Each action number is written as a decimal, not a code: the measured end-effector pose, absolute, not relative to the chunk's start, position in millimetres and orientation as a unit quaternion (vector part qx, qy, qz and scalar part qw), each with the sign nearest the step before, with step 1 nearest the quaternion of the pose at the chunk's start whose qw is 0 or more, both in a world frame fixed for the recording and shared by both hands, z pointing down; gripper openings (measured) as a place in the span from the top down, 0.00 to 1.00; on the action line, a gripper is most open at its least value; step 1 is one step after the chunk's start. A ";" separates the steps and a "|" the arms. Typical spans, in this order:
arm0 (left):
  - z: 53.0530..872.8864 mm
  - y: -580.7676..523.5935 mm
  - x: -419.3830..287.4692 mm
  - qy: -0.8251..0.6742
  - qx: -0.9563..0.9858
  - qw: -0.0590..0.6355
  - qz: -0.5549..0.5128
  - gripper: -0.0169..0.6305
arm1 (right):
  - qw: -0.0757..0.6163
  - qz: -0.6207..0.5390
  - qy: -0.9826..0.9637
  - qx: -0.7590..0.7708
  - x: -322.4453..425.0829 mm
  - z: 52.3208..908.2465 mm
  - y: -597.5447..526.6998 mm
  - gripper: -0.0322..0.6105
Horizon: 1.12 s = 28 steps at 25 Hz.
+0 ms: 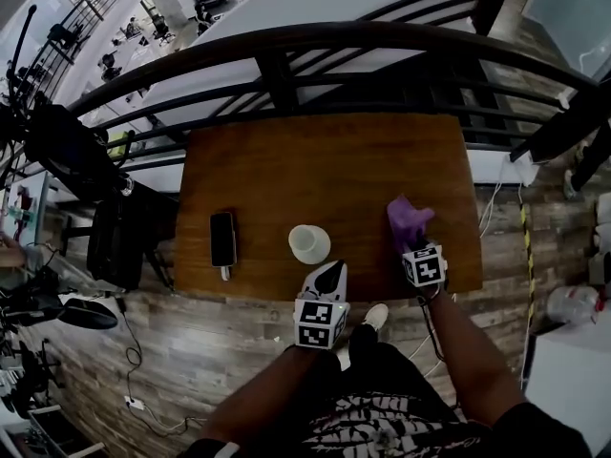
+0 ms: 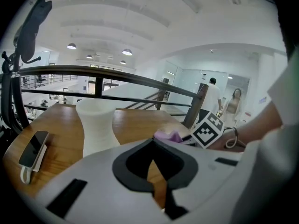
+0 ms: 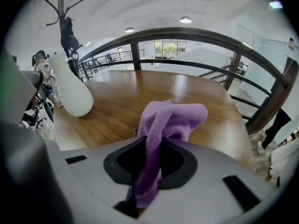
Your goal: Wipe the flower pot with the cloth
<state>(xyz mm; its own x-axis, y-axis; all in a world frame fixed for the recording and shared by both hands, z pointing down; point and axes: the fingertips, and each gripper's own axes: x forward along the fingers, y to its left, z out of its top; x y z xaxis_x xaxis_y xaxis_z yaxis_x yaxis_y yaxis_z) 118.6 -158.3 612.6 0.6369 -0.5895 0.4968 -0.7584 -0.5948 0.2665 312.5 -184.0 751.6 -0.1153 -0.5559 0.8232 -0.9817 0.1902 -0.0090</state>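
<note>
The person's forearms [image 1: 473, 351] reach in from the bottom of the head view, each bringing a gripper to the near edge of the brown wooden table [image 1: 286, 160]. The table is backed by a dark railing [image 1: 286, 41] and is mostly bare. The white flower pot [image 1: 309, 243] stands upright near the front edge, probably so that both hands can reach it. A dark phone [image 1: 222, 239] lies flat to its left, well apart and out of the way. The purple cloth [image 1: 409, 219] is off to the pot's right, not touching it. It is bunched upward from the right gripper [image 1: 412, 244], whose jaws pinch a fold of it, with the loose end left free as a wiping pad. Whether the cloth brushes the tabletop cannot be told. The left gripper [image 1: 329, 273] sits just short of the pot with its jaws pressed together on nothing. It seems parked there to steady the pot once wiping starts. That wiping has not begun, and the cloth must first cross to the pot.
</note>
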 end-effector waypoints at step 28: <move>598.0 -203.3 -3.2 -0.523 0.804 0.236 0.154 0.97 | 0.310 0.093 -0.888 0.325 129.2 623.3 -274.5 0.90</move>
